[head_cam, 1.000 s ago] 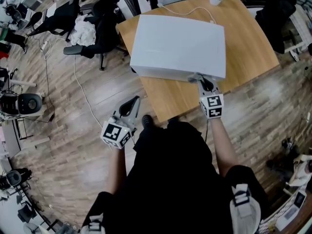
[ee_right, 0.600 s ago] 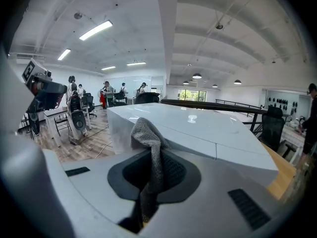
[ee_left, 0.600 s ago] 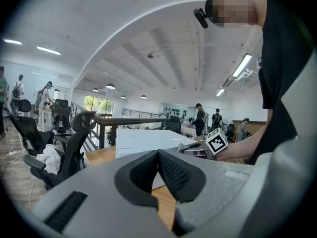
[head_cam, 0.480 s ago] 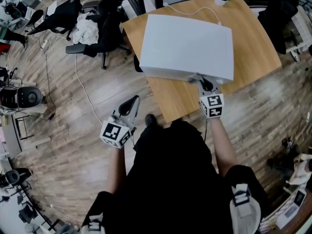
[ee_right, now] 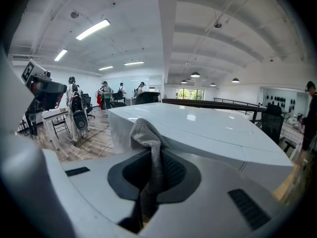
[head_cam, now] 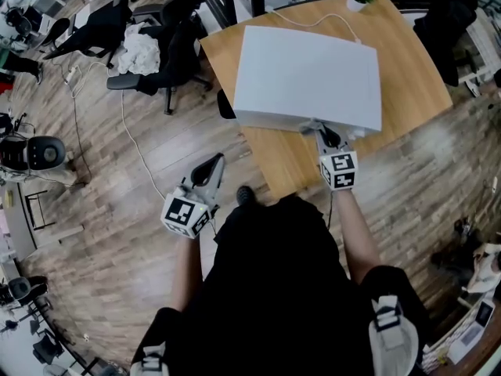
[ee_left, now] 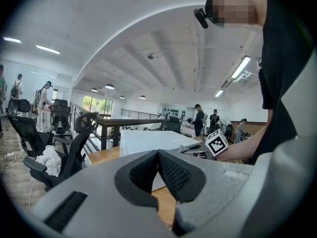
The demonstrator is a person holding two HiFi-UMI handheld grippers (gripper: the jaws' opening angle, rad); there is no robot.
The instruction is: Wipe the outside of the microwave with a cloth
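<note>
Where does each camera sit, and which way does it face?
Head view: on the person's head, looking steeply down at the microwave on the table; torso, forearms, left gripper, right gripper show.
Left gripper view: on that gripper, facing the table; its shut, empty jaws show.
Right gripper view: on that gripper, facing the microwave; its jaws pinch the cloth.
All share the microwave.

Person in a black top point(head_cam: 274, 280), short-sleeved, forearms bare. Black shoe toe point(head_cam: 244, 195) shows just ahead of the torso. Pale grey piece point(head_cam: 394, 331) with black strap low at the right side; kind unclear.

Left gripper point(head_cam: 213, 161): light grey shell, jaws lined with dark ribbed pads point(ee_left: 173, 175), cube point(head_cam: 186, 214) of black-and-white square markers at its rear.

Right gripper point(head_cam: 327, 131): same grey build, same marker cube point(head_cam: 339, 170).
</note>
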